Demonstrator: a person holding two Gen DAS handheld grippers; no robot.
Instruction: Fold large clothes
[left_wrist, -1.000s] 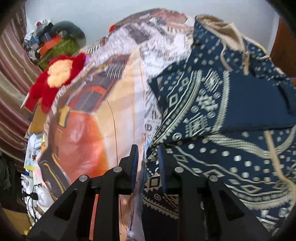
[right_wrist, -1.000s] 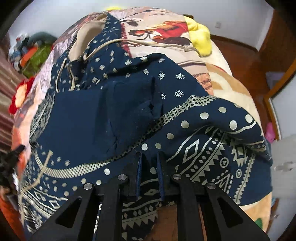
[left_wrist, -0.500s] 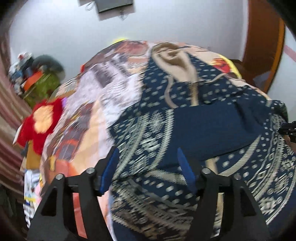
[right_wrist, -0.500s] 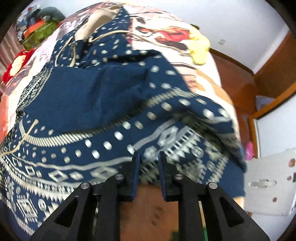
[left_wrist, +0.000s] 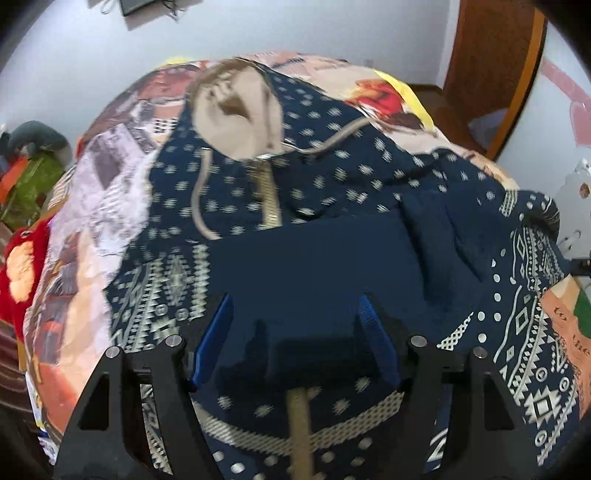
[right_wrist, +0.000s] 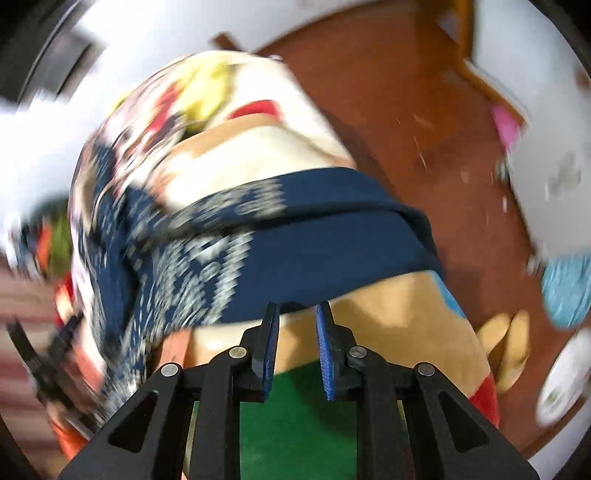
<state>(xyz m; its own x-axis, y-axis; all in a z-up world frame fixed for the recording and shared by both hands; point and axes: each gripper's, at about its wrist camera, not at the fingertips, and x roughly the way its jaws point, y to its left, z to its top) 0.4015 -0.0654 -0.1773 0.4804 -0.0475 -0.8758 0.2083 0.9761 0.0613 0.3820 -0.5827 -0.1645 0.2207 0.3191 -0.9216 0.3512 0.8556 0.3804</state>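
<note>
Bedroom scene: white wall, wooden door (left_wrist: 491, 70) at the back right, brown floor (right_wrist: 388, 110) beside the bed. Bed is covered with a busy printed blanket (left_wrist: 110, 177) in cream, orange and red; a red plush toy (left_wrist: 18, 266) sits at its left edge. Navy patterned hoodie (left_wrist: 314, 266) lies spread across the blanket, tan-lined hood (left_wrist: 236, 110) toward the far wall, drawcords trailing down the chest, zipper running down the middle. Plain navy panel is folded over the midsection, white geometric print on both sides of it. Left gripper (left_wrist: 295, 332) hangs over the hoodie's middle, jaws wide and opening, blue pads (left_wrist: 216, 339) clear of the fabric, nothing between them; hem band and a tan strip show just below. Right gripper (right_wrist: 295, 321) is at the hoodie's right edge, view heavily motion-blurred. Its jaws are narrow with a visible gap; blue pads face each other, tips sit at the navy edge (right_wrist: 332, 251) of the garment. A small dark bit shows between the tips, but I cannot tell whether cloth is actually pinched. Green patch of blanket (right_wrist: 295, 413) shows under that gripper. Other gripper appears as a dark blurred shape at the left of the right wrist view.
</note>
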